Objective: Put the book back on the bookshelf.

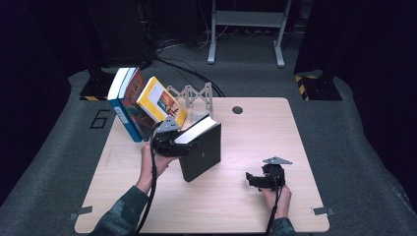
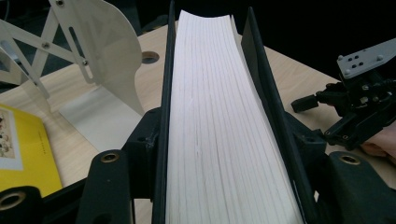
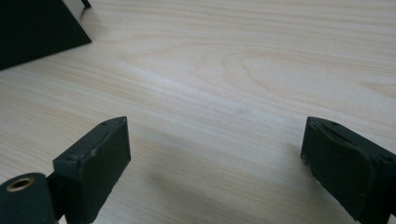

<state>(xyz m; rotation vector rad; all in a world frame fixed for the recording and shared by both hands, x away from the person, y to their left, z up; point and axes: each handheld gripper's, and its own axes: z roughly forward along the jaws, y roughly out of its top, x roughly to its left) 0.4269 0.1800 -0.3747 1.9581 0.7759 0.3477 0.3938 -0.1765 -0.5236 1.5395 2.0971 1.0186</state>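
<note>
Near the desk's (image 1: 295, 147) front right corner, the right gripper (image 1: 253, 180) rests low over bare wood, its jaws spread wide apart with nothing between them; toward the middle, the left gripper (image 1: 183, 142) is clamped on a black book (image 1: 204, 152), standing on its bottom edge, pages up. Beyond, at the back left corner, a yellow book (image 1: 160, 102), a red book (image 1: 135, 96) and a blue book (image 1: 120, 105) lean beside a white bookend rack (image 1: 194, 96).
</note>
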